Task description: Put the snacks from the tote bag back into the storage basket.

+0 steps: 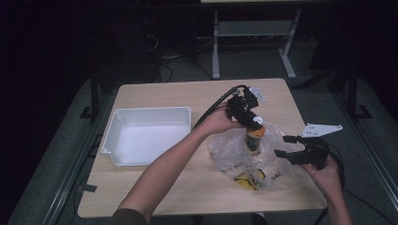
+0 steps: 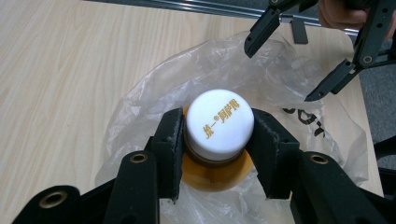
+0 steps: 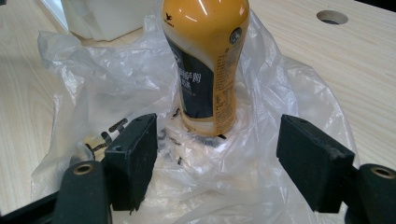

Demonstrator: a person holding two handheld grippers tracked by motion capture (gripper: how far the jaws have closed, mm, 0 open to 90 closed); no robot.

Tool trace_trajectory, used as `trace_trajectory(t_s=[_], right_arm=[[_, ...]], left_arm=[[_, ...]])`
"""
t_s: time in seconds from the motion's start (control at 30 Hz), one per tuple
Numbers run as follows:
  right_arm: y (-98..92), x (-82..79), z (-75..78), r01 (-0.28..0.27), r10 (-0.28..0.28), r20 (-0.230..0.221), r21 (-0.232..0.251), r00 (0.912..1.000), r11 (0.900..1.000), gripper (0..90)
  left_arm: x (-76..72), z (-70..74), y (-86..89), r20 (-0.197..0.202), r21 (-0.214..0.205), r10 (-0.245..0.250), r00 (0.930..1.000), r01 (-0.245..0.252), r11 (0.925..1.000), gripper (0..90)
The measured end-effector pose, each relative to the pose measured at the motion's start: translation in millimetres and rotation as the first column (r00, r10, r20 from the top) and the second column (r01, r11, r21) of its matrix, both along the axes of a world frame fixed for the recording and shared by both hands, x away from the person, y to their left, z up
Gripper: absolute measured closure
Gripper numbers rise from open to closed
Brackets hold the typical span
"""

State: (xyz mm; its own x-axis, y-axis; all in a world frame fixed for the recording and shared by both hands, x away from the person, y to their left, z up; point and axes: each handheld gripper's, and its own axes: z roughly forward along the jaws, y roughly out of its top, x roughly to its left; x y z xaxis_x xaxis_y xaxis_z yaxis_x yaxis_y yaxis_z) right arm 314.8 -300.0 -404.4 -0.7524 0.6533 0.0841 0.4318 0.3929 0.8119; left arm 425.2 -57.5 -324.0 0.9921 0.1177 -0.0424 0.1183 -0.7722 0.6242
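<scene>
A: Where is the bottle [image 1: 255,137] now, and how does it stand?

B: It stands upright, its long axis vertical, with the white cap [image 2: 219,120] pointing up. Its lower end sits inside a crumpled clear plastic bag [image 1: 234,157] on the wooden surface [image 1: 155,185], toward the right half. I cannot tell if the bottom touches the bag or hangs a little above it.

A: What holds it?

B: The left gripper [image 2: 217,140]. Its two black jaws are pressed on both sides of the neck, just under the cap, from above. In the left gripper view the cap shows gold characters, and the orange body of the bottle is below the jaws.

A: And the right gripper [image 1: 290,146]?

B: It is spread wide and pinches nothing. In the high view it is held to the right of the bottle, above the right edge of the bag. In the right gripper view the jaws frame the lower part of the bottle, which has a dark label, but they stay apart from it.

A: Anything else on the surface?

B: A white plastic bin [image 1: 146,136] on the left part, well apart from the bag. Inside the bag, near the front edge, lies something yellow and black [image 1: 249,179]; I cannot tell what it is.
</scene>
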Motion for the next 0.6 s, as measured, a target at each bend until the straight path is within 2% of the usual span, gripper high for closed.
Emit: trace_trajectory(t_s=[0.13,0.6], right_arm=[[0.2,0.0,0.1,0.001,-0.001,0.001,-0.004,1.0,1.0,28.7],[-1.8,0.5,0.3,0.011,-0.011,0.002,0.002,0.9999,0.9999,27.8]], left_arm=[[0.2,0.7,-0.8,0.012,0.007,-0.006,0.9999,0.006,1.0,57.8],[0.7,1.9,-2.3,0.012,0.02,-0.013,0.9999,0.012,0.9997,58.5]])
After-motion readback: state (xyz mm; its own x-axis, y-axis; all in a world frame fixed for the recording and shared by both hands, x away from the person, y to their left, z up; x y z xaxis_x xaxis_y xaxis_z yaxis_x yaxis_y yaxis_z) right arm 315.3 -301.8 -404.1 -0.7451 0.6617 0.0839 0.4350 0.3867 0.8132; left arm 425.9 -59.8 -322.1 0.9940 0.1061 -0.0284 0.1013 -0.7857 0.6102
